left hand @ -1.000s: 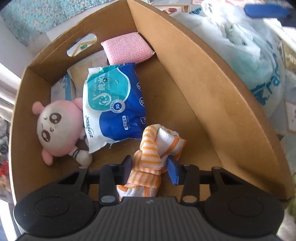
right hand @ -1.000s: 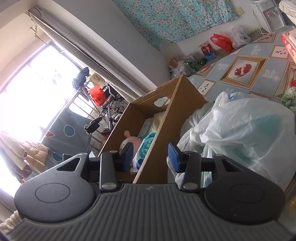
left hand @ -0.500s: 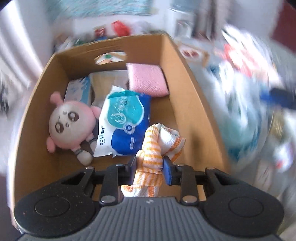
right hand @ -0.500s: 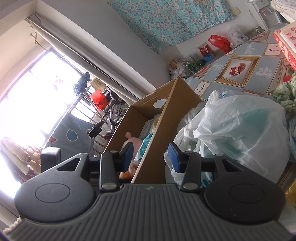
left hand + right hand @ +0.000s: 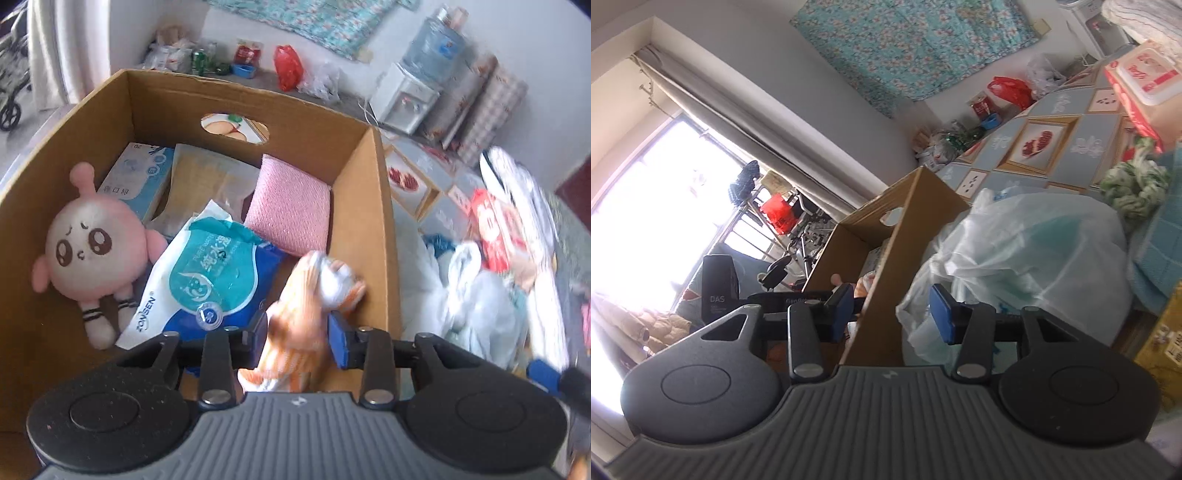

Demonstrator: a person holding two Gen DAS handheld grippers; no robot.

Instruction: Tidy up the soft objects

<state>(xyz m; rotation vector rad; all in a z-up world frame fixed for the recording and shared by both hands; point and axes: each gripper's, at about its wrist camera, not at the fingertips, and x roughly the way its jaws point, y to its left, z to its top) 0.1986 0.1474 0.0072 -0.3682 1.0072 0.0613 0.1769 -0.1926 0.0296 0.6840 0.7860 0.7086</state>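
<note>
The orange-and-white striped cloth (image 5: 295, 332) hangs between the left hand-held gripper (image 5: 297, 338) pads, whose jaws have just been opening, over the brown cardboard box (image 5: 376, 221). The right hand-held gripper (image 5: 892, 312) stands released, straddling the box wall.

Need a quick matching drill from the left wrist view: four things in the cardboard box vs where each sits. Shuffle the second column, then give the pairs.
Things:
1. plush doll
2. pink sponge
3. wet wipes pack
4. orange striped cloth

Places:
A. between the left gripper fingers
B. against the box's left wall
C. far right corner of the box
D. box floor, middle, beside the doll

Pairs: 1-B, 2-C, 3-D, 4-A
</note>
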